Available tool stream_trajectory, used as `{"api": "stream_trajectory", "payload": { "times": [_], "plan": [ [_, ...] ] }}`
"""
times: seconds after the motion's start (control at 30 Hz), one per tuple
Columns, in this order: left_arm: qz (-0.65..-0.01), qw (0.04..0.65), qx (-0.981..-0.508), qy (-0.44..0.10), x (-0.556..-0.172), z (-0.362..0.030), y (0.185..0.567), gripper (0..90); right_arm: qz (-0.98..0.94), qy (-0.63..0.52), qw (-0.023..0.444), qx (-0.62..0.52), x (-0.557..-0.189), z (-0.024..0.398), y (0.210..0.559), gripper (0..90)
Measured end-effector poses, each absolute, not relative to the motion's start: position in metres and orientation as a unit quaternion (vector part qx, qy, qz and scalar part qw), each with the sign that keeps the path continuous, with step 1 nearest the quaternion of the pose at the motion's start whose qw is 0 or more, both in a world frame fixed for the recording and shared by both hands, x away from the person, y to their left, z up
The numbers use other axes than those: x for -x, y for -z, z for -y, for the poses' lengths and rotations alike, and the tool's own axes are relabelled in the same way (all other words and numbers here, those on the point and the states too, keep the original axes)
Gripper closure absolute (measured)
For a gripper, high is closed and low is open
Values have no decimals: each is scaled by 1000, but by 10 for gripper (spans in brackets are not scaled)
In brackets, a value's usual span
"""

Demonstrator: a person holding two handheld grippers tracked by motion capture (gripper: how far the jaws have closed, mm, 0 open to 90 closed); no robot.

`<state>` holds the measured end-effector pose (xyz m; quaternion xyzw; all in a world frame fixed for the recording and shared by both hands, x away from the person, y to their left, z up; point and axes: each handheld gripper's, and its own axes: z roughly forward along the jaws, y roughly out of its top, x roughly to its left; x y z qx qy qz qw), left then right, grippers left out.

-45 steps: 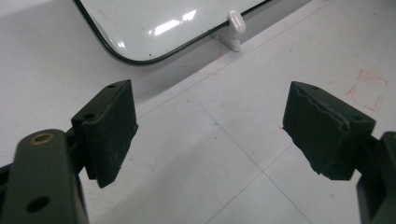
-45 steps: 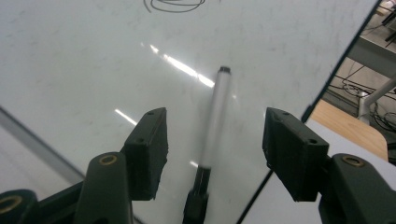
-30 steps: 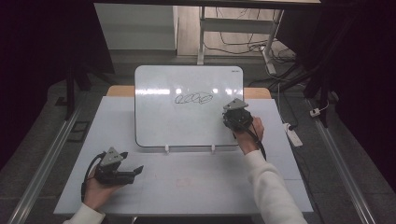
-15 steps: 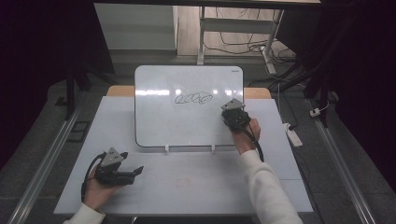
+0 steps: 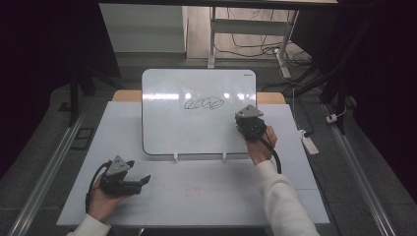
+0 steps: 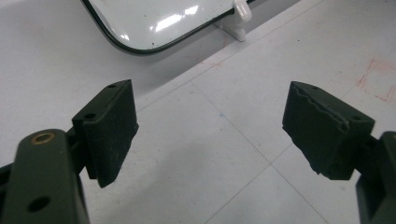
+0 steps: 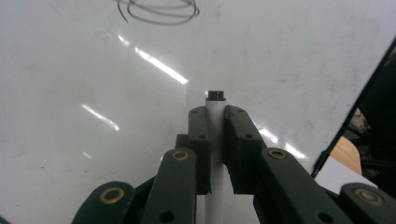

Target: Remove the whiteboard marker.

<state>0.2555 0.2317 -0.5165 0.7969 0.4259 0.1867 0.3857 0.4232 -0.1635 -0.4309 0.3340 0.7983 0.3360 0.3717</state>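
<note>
The whiteboard [image 5: 196,128] stands propped on the counter [image 5: 206,191], reaching from the centre toward 12 o'clock, on two white clips [image 5: 175,157]. A black scribble [image 5: 203,104] runs across its upper middle. At 3 o'clock of the board, the right gripper [image 5: 244,119] has just closed its fingers [image 7: 239,140] on a white marker [image 7: 215,116], its dark tip close to the board face. At 8 o'clock, the left gripper [image 5: 142,181] rests on the counter with fingers [image 6: 112,126] spread wide, holding nothing.
</note>
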Motion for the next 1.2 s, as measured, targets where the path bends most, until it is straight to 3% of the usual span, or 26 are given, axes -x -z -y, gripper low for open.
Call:
{"api": "stream_trajectory", "payload": {
  "times": [0.3,0.6,0.93,1.2],
  "plan": [
    [-434,385,-794,-182,-257,-226,515,190,-783,-411,350,-309,-396,172,416,809],
    [-402,410,-798,-182,-263,-196,490,201,-787,-473,282,-279,-372,170,415,808],
    [-352,473,-798,-121,-296,-135,461,235,-793,-503,253,-233,-353,149,413,808],
    [-344,472,-806,-91,-315,-107,463,263,-806,-503,242,-199,-344,130,421,807]
  ]
}}
